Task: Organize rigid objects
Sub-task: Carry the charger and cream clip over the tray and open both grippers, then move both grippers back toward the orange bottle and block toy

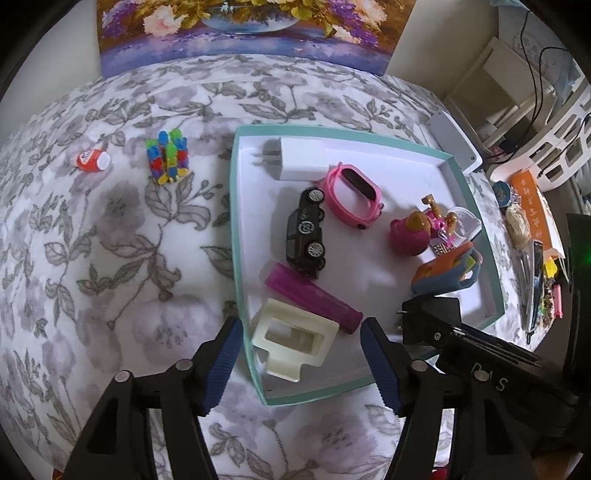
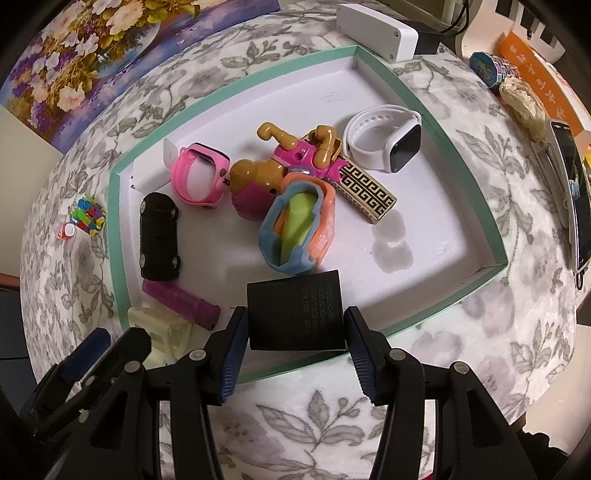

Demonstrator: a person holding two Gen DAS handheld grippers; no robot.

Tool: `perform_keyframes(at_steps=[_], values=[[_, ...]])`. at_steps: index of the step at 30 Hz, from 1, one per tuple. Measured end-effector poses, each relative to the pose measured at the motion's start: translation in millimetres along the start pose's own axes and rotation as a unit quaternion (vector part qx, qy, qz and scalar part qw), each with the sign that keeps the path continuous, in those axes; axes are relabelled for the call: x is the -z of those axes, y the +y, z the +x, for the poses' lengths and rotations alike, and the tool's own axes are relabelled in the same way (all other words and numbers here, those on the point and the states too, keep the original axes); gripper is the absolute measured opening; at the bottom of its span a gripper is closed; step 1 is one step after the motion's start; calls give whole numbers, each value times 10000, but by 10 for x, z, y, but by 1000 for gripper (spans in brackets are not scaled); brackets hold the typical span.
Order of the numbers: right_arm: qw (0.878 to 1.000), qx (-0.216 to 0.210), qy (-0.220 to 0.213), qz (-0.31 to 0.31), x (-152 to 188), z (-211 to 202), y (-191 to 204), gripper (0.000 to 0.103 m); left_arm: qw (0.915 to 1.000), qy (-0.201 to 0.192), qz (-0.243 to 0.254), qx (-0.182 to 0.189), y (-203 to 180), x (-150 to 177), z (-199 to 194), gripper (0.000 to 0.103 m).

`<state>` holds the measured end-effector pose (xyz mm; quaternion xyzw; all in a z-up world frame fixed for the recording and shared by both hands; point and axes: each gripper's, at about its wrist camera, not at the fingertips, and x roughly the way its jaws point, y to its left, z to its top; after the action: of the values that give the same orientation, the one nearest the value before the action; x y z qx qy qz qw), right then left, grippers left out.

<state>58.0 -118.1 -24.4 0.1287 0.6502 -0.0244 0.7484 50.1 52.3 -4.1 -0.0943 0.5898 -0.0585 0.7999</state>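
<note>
A teal-rimmed white box holds a white charger, a pink watch, a black toy car, a purple tube, a cream plastic frame, a pink-and-brown toy dog, an orange-and-blue case, a gold-patterned bar and a white watch. My left gripper is open over the box's near corner, astride the cream frame without touching it. My right gripper is shut on a black charger just above the box's near edge.
On the flowered cloth left of the box stand a colourful block toy and a small red-and-white bottle. A flower painting leans at the back. A white device, a phone and an orange box crowd the right edge.
</note>
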Motion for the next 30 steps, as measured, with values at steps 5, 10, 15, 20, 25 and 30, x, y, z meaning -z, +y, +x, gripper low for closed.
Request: perform_keyframes(at_steps=[5,10,15,20,25,30], values=[[10000,-30,-8,-22,-13,-9,12,56,9999,-20,-87,-85,58,-14,-28,72],[9999,-16,-54,-90,-18,-25,42,62,9995,-115,-196,-202,140,-42,-83,74],[9998,75,-115,-157,-26,-34,90,62,9983,-87,-397,-421,303,-68,-90,75],[9989,149,-300,-326,-25,-95,171,78,9956,-188,-617,-682,502,-99,-134,90],[9978,98,-453,-476,-1,-158,292,82,9907,-397,-932,-905,748,-147,-233,103],[9946,-77,-746,-714,59,-294,478,84,9830,-581,-1235,-1228,980,-160,-304,103]])
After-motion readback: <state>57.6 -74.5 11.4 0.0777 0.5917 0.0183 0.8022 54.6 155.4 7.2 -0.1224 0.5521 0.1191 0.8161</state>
